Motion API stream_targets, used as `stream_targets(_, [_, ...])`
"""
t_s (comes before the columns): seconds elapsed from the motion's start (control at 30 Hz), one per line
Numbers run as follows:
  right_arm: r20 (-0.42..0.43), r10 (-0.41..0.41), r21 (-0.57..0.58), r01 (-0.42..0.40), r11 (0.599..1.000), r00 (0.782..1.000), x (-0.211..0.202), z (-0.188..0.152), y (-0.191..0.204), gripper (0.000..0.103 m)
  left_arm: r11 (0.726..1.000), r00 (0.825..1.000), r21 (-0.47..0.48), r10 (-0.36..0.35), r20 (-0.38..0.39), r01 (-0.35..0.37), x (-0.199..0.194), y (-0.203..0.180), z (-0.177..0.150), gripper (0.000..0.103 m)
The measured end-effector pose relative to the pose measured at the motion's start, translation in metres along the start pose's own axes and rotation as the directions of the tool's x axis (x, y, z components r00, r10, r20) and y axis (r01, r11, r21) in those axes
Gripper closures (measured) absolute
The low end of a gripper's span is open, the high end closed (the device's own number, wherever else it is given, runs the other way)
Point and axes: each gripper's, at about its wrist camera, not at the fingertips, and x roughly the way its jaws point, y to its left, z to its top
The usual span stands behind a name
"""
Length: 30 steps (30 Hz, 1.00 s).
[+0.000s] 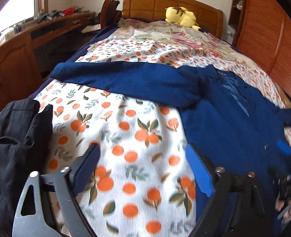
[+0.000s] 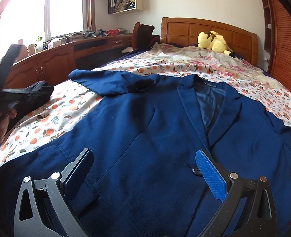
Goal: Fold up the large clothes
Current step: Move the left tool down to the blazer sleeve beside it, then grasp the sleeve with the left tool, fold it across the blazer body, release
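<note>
We see the bed [image 2: 185, 67] under its orange-print sheet, and on it, toward the foot end, the navy jacket [image 2: 145, 122] lies front up with lapels open and collar toward the headboard, so its long axis runs up the bed. One sleeve [image 1: 125, 79] stretches sideways from the jacket, away from the wardrobe wall. Our right gripper [image 2: 145, 169] hovers directly over the jacket's lower front, jaws spread and empty, clearly the nearer one. Our left gripper [image 1: 143, 169], also spread with nothing between its jaws, hangs over bare sheet just beside the jacket's hem, below that sleeve. A black garment [image 1: 13, 134] sits beyond it.
</note>
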Motion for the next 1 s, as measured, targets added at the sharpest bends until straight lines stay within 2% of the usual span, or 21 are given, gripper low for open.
stream_targets(0.2, [-0.017, 0.006, 0.004, -0.006, 1.000, 1.000, 0.013, 0.009, 0.002, 0.000, 0.998, 1.000, -0.064, 0.002, 0.005, -0.001, 0.047, 0.014, 0.047, 0.032])
stream_targets(0.27, [-0.023, 0.005, 0.000, -0.005, 1.000, 1.000, 0.015, 0.010, 0.003, 0.000, 0.995, 0.999, -0.096, 0.026, -0.019, -0.028, 0.069, 0.018, 0.058, 0.034])
stream_targets(0.37, [-0.036, 0.000, -0.012, 0.000, 1.000, 0.999, 0.019, 0.014, 0.008, 0.000, 0.989, 0.999, -0.148, 0.009, -0.041, -0.015, 0.094, 0.022, 0.071, 0.037])
stream_targets(0.53, [-0.038, 0.003, -0.016, -0.003, 1.000, 0.999, 0.022, 0.018, 0.007, 0.000, 0.980, 0.997, -0.195, 0.031, -0.069, -0.044, 0.129, 0.028, 0.084, 0.037])
stream_targets(0.6, [-0.041, 0.006, -0.014, -0.006, 1.000, 0.999, 0.024, 0.019, 0.006, 0.000, 0.971, 0.994, -0.231, 0.039, -0.098, -0.061, 0.143, 0.036, 0.086, 0.037])
stream_targets(0.67, [-0.041, 0.008, -0.012, -0.009, 1.000, 0.999, 0.025, 0.019, 0.006, 0.000, 0.964, 0.985, -0.239, 0.079, -0.155, -0.115, 0.159, 0.040, 0.085, 0.037])
stream_targets(0.7, [-0.039, 0.008, -0.010, -0.009, 1.000, 0.999, 0.025, 0.019, 0.005, 0.000, 0.963, 0.984, -0.242, 0.075, -0.164, -0.114, 0.163, 0.042, 0.085, 0.037])
stream_targets(0.83, [-0.039, 0.012, -0.005, -0.012, 1.000, 0.999, 0.026, 0.020, 0.004, 0.000, 0.965, 0.984, -0.234, 0.079, -0.158, -0.115, 0.168, 0.039, 0.091, 0.039])
stream_targets(0.9, [-0.036, 0.011, -0.006, -0.012, 1.000, 0.999, 0.026, 0.020, 0.004, 0.000, 0.968, 0.986, -0.232, 0.061, -0.156, -0.097, 0.170, 0.038, 0.094, 0.065])
stream_targets(0.93, [-0.034, 0.010, -0.007, -0.011, 1.000, 0.999, 0.026, 0.020, 0.004, 0.000, 0.969, 0.984, -0.225, 0.061, -0.165, -0.098, 0.172, 0.036, 0.097, 0.071])
stream_targets(1.0, [-0.031, 0.010, -0.006, -0.010, 1.000, 0.999, 0.026, 0.020, 0.005, 0.000, 0.972, 0.980, -0.206, 0.071, -0.187, -0.110, 0.175, 0.033, 0.103, 0.093])
